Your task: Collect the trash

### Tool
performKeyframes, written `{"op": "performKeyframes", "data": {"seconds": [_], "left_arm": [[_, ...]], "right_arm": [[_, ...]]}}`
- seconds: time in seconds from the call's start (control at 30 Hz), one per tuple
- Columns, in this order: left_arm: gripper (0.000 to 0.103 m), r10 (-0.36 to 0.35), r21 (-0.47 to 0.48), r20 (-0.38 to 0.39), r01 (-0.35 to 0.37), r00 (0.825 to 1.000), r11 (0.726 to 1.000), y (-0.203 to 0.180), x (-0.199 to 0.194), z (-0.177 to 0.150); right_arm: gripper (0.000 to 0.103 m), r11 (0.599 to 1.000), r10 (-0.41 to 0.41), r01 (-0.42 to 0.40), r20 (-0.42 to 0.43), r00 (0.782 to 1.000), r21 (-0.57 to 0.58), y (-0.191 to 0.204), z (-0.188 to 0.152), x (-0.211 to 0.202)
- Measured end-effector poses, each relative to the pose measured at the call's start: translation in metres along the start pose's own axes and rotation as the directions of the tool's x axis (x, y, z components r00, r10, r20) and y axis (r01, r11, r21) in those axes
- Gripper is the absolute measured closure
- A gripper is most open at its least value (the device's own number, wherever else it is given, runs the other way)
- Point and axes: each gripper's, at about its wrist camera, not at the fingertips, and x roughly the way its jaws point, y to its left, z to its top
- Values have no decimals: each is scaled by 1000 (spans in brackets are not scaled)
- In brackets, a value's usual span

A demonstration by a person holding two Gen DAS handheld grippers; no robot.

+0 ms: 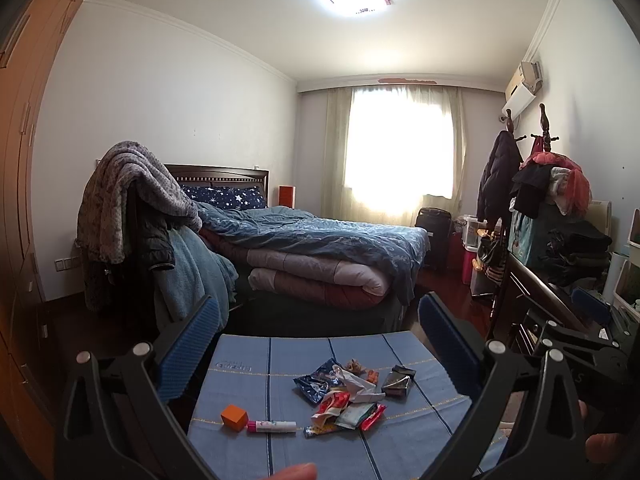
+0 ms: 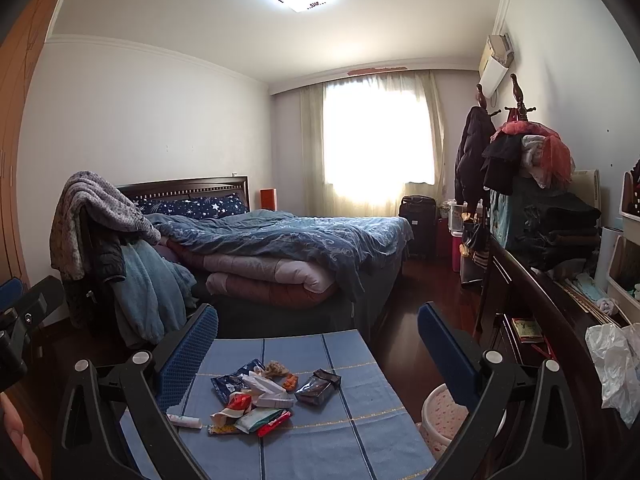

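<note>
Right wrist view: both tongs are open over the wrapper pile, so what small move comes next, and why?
Probably lower the right tongs onto the dark foil packet. It lies apart at the pile's right edge on the blue striped cloth, nearest the pink basket, and both tongs are empty.

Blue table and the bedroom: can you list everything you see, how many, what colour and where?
table: one, blue striped cloth, near
trash pile: many wrappers, mixed colours, table middle
orange block: one, beside a white-pink tube, table left
basket: one, pink, floor right of table
bed: one, blue duvet, behind table
coat rack: two posts, dark, right wall
left gripper: blue pads, open
right gripper: blue pads, open
</note>
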Motion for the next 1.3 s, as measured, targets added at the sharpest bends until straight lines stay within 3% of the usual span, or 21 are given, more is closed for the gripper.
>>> {"op": "performKeyframes", "data": {"seconds": [1.3], "left_arm": [[3,3,0,-13,-3,1000,1000,0,4,-2]], "right_arm": [[3,1000,2,-2,-12,1000,-2,4,-3,3]]}}
